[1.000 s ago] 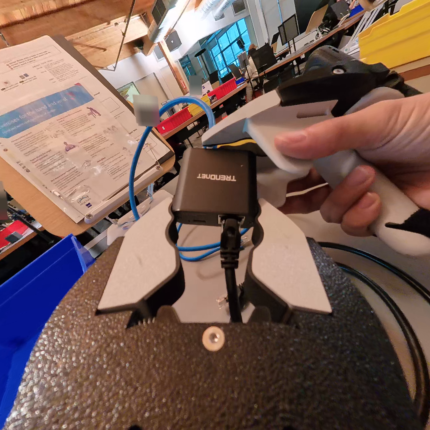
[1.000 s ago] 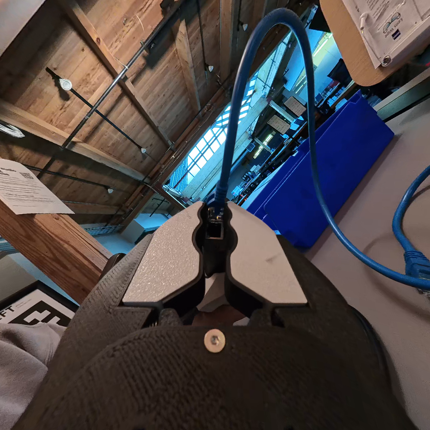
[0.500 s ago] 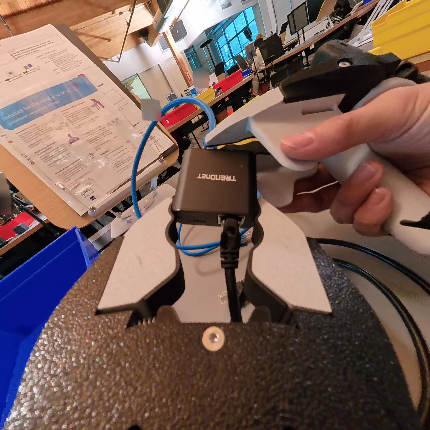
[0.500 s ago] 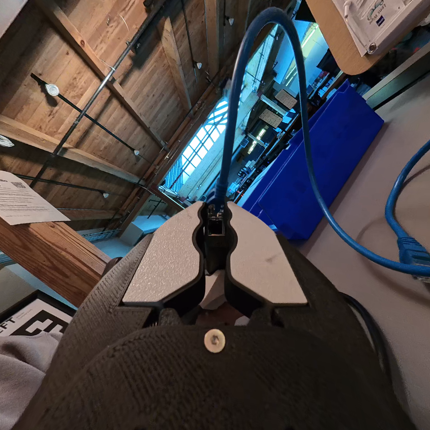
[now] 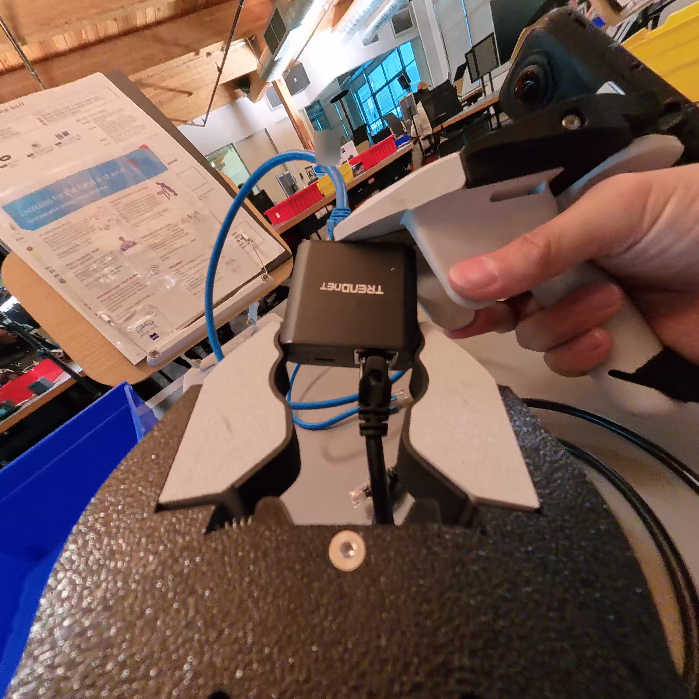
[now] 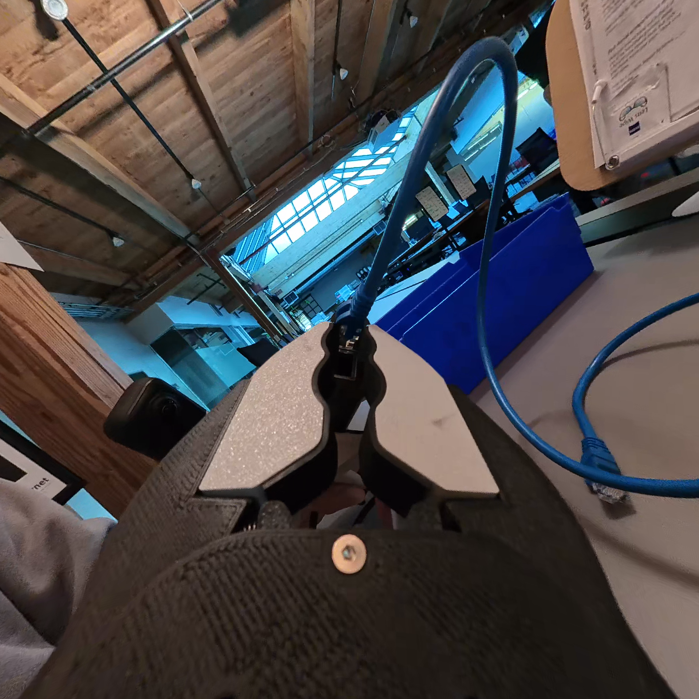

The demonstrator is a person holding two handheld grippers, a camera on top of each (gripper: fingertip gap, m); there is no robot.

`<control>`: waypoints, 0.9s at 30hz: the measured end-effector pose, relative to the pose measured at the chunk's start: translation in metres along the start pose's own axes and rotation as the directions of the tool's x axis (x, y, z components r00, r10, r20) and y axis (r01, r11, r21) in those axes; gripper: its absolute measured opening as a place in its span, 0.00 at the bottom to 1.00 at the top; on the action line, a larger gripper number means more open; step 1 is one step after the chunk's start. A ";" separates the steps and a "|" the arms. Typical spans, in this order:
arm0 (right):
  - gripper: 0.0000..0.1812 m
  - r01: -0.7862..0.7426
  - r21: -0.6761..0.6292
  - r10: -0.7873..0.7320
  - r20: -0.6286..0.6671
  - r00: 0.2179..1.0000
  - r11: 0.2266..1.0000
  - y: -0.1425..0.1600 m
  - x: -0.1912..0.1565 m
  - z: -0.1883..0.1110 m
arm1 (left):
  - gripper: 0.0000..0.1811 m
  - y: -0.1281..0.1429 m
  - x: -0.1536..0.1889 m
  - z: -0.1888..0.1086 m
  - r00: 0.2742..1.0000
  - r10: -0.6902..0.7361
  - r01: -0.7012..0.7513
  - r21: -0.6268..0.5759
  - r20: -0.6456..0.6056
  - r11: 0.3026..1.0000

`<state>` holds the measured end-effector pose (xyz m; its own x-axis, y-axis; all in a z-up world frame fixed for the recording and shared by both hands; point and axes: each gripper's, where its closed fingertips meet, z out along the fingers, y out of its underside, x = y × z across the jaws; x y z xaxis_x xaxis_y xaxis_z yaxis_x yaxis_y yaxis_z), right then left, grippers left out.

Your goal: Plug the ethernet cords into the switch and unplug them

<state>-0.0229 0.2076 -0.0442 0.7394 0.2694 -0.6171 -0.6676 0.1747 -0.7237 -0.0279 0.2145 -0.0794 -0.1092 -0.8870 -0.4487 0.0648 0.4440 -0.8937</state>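
Note:
My left gripper (image 5: 350, 340) is shut on a small black switch (image 5: 350, 299) and holds it above the table. A black ethernet cord (image 5: 372, 393) is plugged into the port on the switch's near side and runs back between my fingers. My right gripper (image 6: 350, 334) is shut on the plug of a blue ethernet cord (image 6: 416, 170), which arches up and over. In the left wrist view the right gripper (image 5: 382, 223) sits at the switch's far edge, with the blue plug boot (image 5: 338, 212) just above it. Whether that plug is seated in the switch is hidden.
A loose blue plug end (image 6: 601, 469) lies on the grey table (image 6: 643, 340). A blue bin (image 6: 491, 287) stands at the table's edge. A tilted wooden board with a laminated sheet (image 5: 113, 234) stands on the left. A black cable (image 5: 624, 472) curves along the right.
The right gripper has tilted and shifted with the blue plug; the plug boot now shows beyond the switch's far edge. The left gripper still holds the switch.

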 end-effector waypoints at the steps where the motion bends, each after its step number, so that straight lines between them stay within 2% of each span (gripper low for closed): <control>1: 0.07 0.014 -0.006 -0.014 -0.003 1.000 1.000 0.000 0.000 0.000 | 0.34 0.000 0.000 0.000 1.000 -0.012 0.012 0.005 -0.002 1.000; 4: 0.08 0.060 -0.012 -0.061 -0.029 0.998 0.998 -0.001 0.004 -0.001 | 0.34 0.000 0.006 0.002 0.983 -0.173 0.174 0.011 -0.064 0.985; 5: 0.08 0.080 -0.012 -0.081 -0.038 0.996 0.997 -0.002 0.005 -0.001 | 0.34 0.001 0.007 0.003 0.980 -0.188 0.189 0.007 -0.070 0.982; 7: 0.06 0.084 0.061 -0.079 -0.069 0.994 0.995 -0.022 0.011 -0.009 | 0.34 0.004 0.005 0.001 0.995 -0.096 0.096 0.006 -0.028 0.995; 9: 0.07 0.213 0.000 -0.212 -0.091 0.973 0.977 -0.035 0.014 -0.016 | 0.34 0.005 0.005 -0.001 1.000 -0.002 0.002 0.003 -0.001 1.000; 12: 0.07 0.317 -0.055 -0.320 -0.057 0.946 0.947 -0.054 -0.004 -0.021 | 0.34 -0.005 0.002 -0.001 0.994 -0.104 0.105 0.038 -0.017 0.994; 15: 0.07 0.468 -0.064 -0.468 0.004 0.884 0.882 -0.082 -0.035 -0.033 | 0.34 -0.005 -0.014 -0.006 0.998 -0.064 0.064 0.035 0.021 0.997; 19: 0.07 0.537 0.039 -0.538 0.031 0.842 0.842 -0.133 -0.072 -0.066 | 0.34 0.000 -0.032 -0.011 0.994 -0.100 0.099 0.028 0.046 0.995; 21: 0.07 0.587 0.077 -0.586 -0.040 0.810 0.806 -0.158 -0.075 -0.090 | 0.34 0.002 -0.034 -0.011 0.993 -0.112 0.111 0.026 0.043 0.993; 25: 0.07 0.600 0.047 -0.590 -0.134 0.796 0.799 -0.187 -0.050 -0.138 | 0.34 0.003 -0.031 -0.010 0.994 -0.109 0.109 0.020 0.025 0.994; 27: 0.07 0.558 0.030 -0.541 -0.203 0.816 0.829 -0.195 -0.018 -0.165 | 0.34 0.003 -0.028 -0.010 0.994 -0.108 0.108 0.019 0.014 0.994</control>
<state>0.1085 0.0125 0.0575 0.9824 -0.0671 -0.1744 -0.1439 0.3238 -0.9351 -0.0341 0.2423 -0.0696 -0.1017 -0.9316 -0.3490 0.0712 0.3431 -0.9366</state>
